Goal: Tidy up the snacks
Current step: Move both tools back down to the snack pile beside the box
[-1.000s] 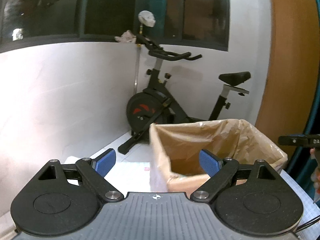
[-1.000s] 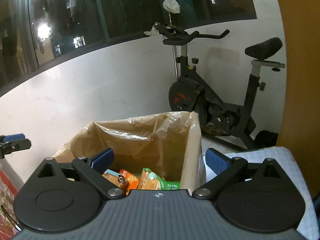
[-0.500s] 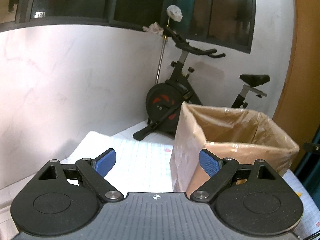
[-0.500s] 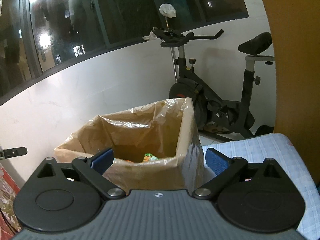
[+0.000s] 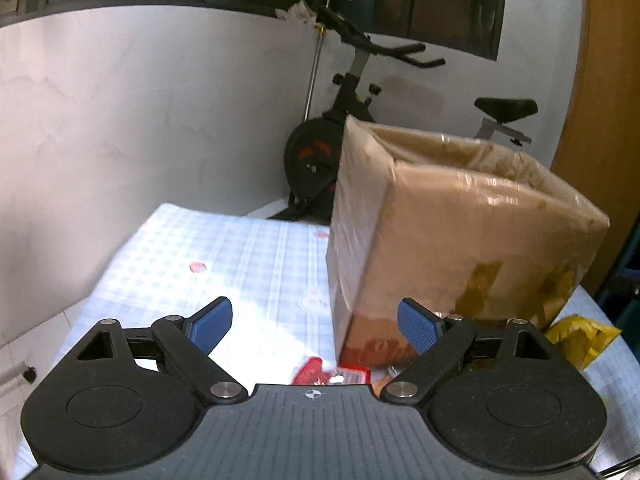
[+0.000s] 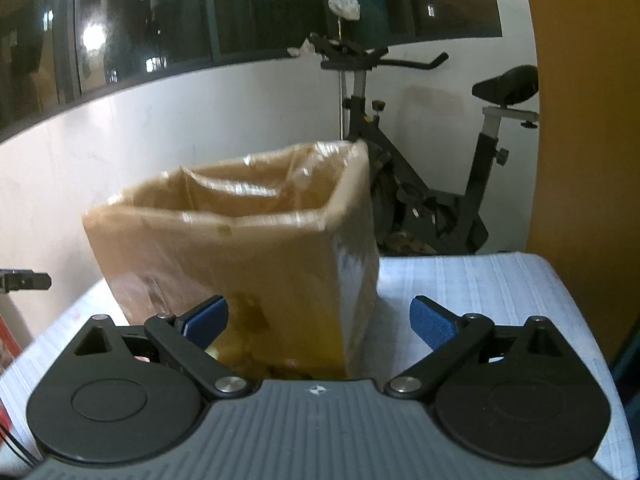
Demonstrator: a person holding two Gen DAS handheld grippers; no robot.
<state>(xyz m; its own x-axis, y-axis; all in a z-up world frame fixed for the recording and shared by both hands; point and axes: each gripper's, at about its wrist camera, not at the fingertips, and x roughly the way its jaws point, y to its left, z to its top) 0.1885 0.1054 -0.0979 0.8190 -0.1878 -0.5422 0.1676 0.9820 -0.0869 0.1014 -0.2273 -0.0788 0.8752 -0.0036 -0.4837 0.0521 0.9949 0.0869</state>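
A tall cardboard box (image 5: 460,240) lined with clear plastic stands on a table with a pale blue checked cloth (image 5: 240,256). My left gripper (image 5: 316,322) is open just in front of the box's near left corner, nothing between its blue pads. Red snack packets (image 5: 320,374) lie on the cloth right below it, and a yellow packet (image 5: 580,336) lies at the box's right foot. In the right wrist view the same box (image 6: 248,256) fills the middle, and my right gripper (image 6: 320,320) stands open before its near right corner. The box's contents are hidden.
A black exercise bike (image 5: 332,140) stands behind the table against the white wall, also visible as the bike (image 6: 432,184) in the right wrist view. An orange-brown panel (image 6: 584,120) rises at the right. The left gripper's tip (image 6: 24,280) shows at the left edge.
Both grippers have sunk from above the box's rim to beside its walls. The snacks inside have dropped out of sight, and packets on the cloth have come into view.
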